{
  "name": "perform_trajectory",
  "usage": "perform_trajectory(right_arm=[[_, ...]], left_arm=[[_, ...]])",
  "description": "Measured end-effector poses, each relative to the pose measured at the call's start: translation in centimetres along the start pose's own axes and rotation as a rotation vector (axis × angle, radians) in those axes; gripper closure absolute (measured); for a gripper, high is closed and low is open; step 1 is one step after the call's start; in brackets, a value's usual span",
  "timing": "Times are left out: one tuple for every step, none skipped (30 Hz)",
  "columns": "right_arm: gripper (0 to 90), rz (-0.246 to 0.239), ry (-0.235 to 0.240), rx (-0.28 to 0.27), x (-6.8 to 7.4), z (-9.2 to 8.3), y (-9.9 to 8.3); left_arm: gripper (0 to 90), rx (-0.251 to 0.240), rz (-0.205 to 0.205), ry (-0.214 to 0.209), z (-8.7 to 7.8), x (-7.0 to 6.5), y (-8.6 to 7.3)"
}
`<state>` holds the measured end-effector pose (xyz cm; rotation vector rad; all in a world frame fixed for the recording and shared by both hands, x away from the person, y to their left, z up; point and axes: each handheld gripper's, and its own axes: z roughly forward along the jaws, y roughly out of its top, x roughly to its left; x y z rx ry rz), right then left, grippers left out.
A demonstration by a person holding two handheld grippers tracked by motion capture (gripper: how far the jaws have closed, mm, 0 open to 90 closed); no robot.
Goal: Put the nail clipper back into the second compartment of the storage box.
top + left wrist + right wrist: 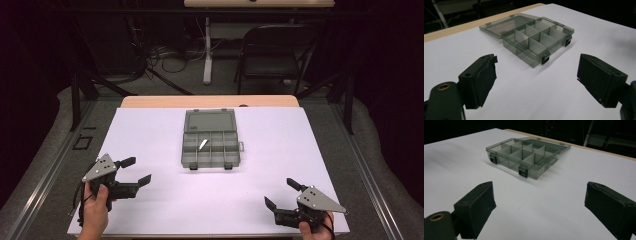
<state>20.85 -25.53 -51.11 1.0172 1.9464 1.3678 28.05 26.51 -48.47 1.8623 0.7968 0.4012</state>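
A smoky grey compartment box (210, 150) lies in the middle of the white table top, its lid (209, 121) folded flat toward the far side. A small white piece (203, 144) rests in one of its middle compartments. My left gripper (139, 170) is at the near left, held by a hand, open and empty, with the box (537, 40) ahead of its jaws. My right gripper (279, 192) hovers at the near right, also open and empty, facing the box (524, 157) from the other side. Two black latches (523, 172) show on the box's near wall.
The white sheet (280, 145) covers the table, with a wooden strip (210, 101) showing at the far edge. Beyond the table stand a dark folding chair (272, 55) and a white table leg (207, 50). Dark frame rails (45, 175) run along both sides.
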Motion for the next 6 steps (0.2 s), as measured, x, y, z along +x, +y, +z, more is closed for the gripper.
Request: perform_trajectory(right_arm=[[8.8,-0.001,0.003,0.004,-0.01,-0.03,0.01],[8.9,-0.001,0.003,0.005,-0.05,-0.03,-0.01],[8.8,0.000,0.003,0.006,-0.08,-0.01,-0.05],[8.9,-0.002,0.005,0.006,-0.12,0.01,-0.09],[8.9,0.002,0.002,0.004,-0.14,0.07,-0.15],[8.9,0.001,0.003,0.009,-0.19,0.05,-0.17]], left_arm=[[15.7,-0.002,-0.006,0.001,-0.04,0.08,-0.21],[15.7,0.000,-0.010,0.000,-0.04,0.16,-0.38],[15.7,-0.002,-0.013,0.001,0.00,0.21,-0.52],[15.7,-0.003,-0.014,0.000,0.02,0.31,-0.74],[15.7,0.001,-0.018,-0.004,0.06,0.38,-0.87],[15.7,0.012,-0.023,-0.003,0.16,0.51,-1.08]])
